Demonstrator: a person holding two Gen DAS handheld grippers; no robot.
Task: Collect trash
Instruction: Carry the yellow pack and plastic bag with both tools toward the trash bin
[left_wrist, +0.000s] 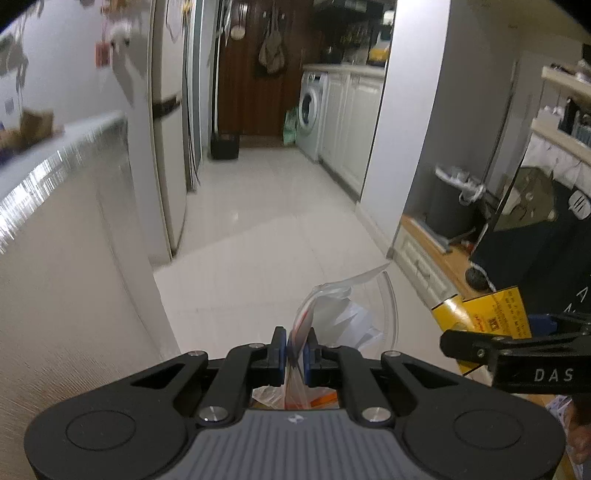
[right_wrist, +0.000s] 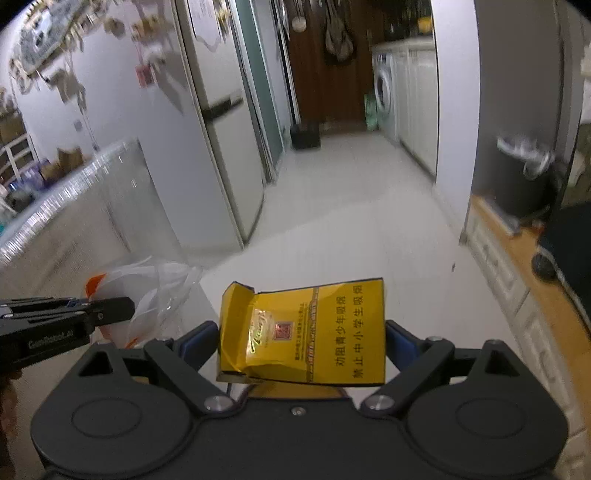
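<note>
My left gripper (left_wrist: 295, 345) is shut on the edge of a clear plastic bag (left_wrist: 343, 314) that holds crumpled white paper and something orange. The bag also shows in the right wrist view (right_wrist: 155, 291), with the left gripper (right_wrist: 110, 308) at its left. My right gripper (right_wrist: 301, 343) is shut on a yellow cigarette pack (right_wrist: 306, 332) with Chinese print, its lid torn open. In the left wrist view the pack (left_wrist: 484, 317) sits to the right of the bag, held by the right gripper (left_wrist: 487, 343). Both are held in the air above the white floor.
A dark trash bin (left_wrist: 452, 201) with a white liner stands on a wooden ledge at right. A counter (left_wrist: 66, 147) runs along the left. A fridge (left_wrist: 166, 110), a washing machine (left_wrist: 312, 110) and a black box (left_wrist: 224, 146) stand down the white-tiled hallway.
</note>
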